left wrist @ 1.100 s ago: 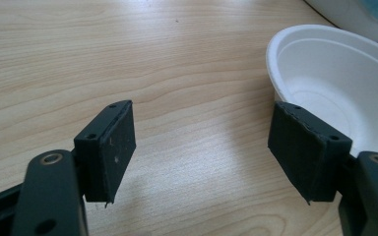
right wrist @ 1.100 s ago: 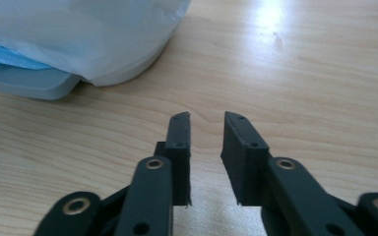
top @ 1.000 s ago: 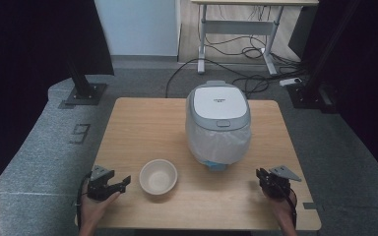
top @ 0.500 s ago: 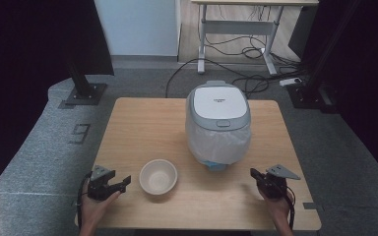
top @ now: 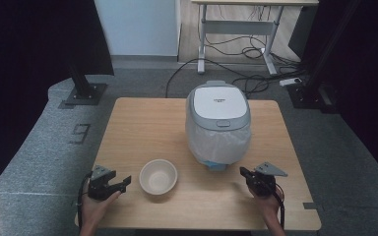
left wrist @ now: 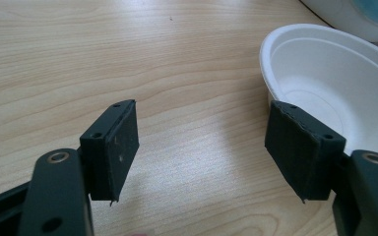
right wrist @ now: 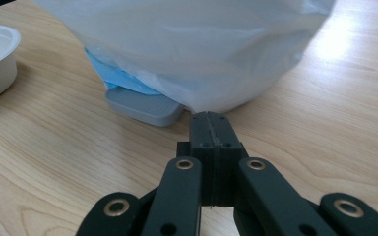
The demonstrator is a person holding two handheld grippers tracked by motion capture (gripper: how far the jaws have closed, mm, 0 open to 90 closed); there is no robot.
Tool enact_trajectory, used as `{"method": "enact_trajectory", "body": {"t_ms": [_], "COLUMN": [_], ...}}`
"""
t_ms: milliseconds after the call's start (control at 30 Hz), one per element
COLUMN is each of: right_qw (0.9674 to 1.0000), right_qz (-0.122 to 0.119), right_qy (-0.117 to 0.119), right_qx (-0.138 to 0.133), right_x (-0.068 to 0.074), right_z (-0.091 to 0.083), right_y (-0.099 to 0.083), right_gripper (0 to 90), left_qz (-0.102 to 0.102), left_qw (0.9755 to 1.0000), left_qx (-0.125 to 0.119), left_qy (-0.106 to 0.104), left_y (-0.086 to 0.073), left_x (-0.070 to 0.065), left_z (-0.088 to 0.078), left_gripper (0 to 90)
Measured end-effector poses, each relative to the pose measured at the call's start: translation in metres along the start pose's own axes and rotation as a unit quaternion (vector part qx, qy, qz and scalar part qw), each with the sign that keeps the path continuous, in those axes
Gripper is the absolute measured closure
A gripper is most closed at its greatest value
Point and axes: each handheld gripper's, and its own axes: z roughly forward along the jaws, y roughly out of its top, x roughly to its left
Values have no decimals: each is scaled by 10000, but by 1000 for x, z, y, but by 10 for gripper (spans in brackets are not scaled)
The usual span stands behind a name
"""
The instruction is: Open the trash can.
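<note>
So the rice cooker point(top: 218, 123) sits toward the far side of the table point(top: 142, 123), lid down, with a thin plastic bag pulled up around its lower body. It's just ahead of the right hand-held gripper point(top: 244, 173), whose tips point at the cooker's base. In the right gripper view that right hand-held gripper point(right wrist: 210, 123) is clenched flat, pads pressed together with nothing between them, and the tips sit right at the edge of the bagged cooker point(right wrist: 192, 44). Can't tell if they actually touch the plastic or just stop short of it. A grey foot or tab point(right wrist: 145, 105) of the cooker pokes out from under the bag, a bit to the left of the jaws in that view, with something blue showing through the plastic above it.

The white bowl point(top: 158, 176) sits empty on the table between the two grippers, closer to the left one. The left hand-held gripper point(top: 125, 182) is released, jaws spread wide, and points toward the bowl from beside it. From the left gripper view, its left hand-held gripper point(left wrist: 202, 142) has bare wood between the pads, and the bowl point(left wrist: 334, 83) is just off the right jaw, past the pad, not between them.

Each gripper is held by a person's hand near the front edge of the table, well apart from the other.
</note>
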Motion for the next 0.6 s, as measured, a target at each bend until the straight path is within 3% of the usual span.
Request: {"method": "enact_trajectory", "body": {"t_ms": [400, 600], "right_qw": [9996, 9993], "right_qz": [-143, -109], "right_qy": [209, 298], "right_qx": [125, 210], "right_x": [23, 25], "right_z": [31, 46], "right_y": [11, 11], "right_gripper": [896, 896], "left_qz": [8, -19], "left_qw": [10000, 10000], "left_qx": [32, 15], "left_qy": [-5, -14], "left_y": [0, 1], "left_x": [-2, -1], "left_z": [1, 0], "left_gripper": [291, 293]}}
